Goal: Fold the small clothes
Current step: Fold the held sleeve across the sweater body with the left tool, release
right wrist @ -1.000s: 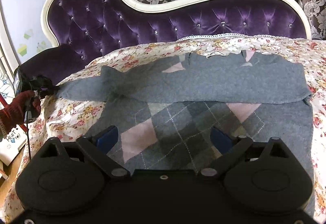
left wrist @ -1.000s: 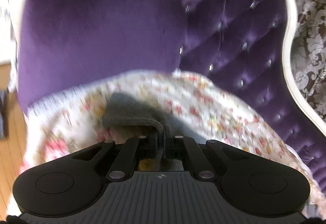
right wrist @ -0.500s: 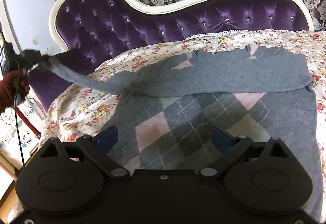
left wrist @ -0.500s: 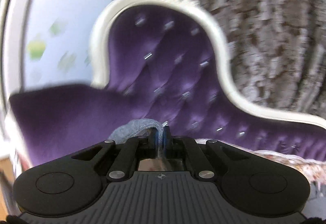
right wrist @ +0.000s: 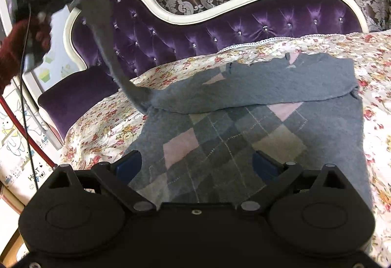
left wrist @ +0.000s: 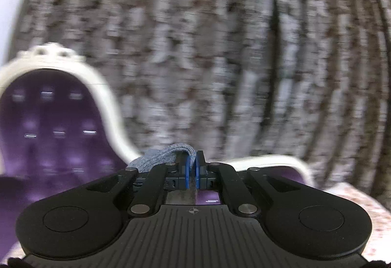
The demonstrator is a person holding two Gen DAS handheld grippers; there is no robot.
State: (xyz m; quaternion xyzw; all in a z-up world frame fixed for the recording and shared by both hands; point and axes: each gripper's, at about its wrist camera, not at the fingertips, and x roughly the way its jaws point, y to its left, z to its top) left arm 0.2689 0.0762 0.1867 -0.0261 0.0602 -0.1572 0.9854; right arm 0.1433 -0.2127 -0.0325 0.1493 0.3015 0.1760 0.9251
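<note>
Sweater (right wrist: 256,136) (grey, with an argyle front) is seen spread directly ahead of and below the right hand-held gripper (right wrist: 198,165), whose jaws are held wide apart with nothing gripped; the knit is framed between the blue pads (right wrist: 128,165) but is not pinched. The body is laid on the floral cover (right wrist: 102,126) of the purple tufted sofa (right wrist: 195,31), its upper part already turned down in a band across the chest. Farther off and up to that gripper's left, one sleeve (right wrist: 110,53) is drawn into a taut strip, its long axis rising steeply from the shoulder toward the sofa's headrest. At its far end the cuff (left wrist: 166,158) is clamped in the closed left hand-held gripper (left wrist: 192,170), carried by a hand in a dark red glove (right wrist: 14,58). Judged from this, the coming move depends on the sleeve being swung from that raised end back across the body, toward the right gripper; the left hand is the nearer one to the sleeve.
</note>
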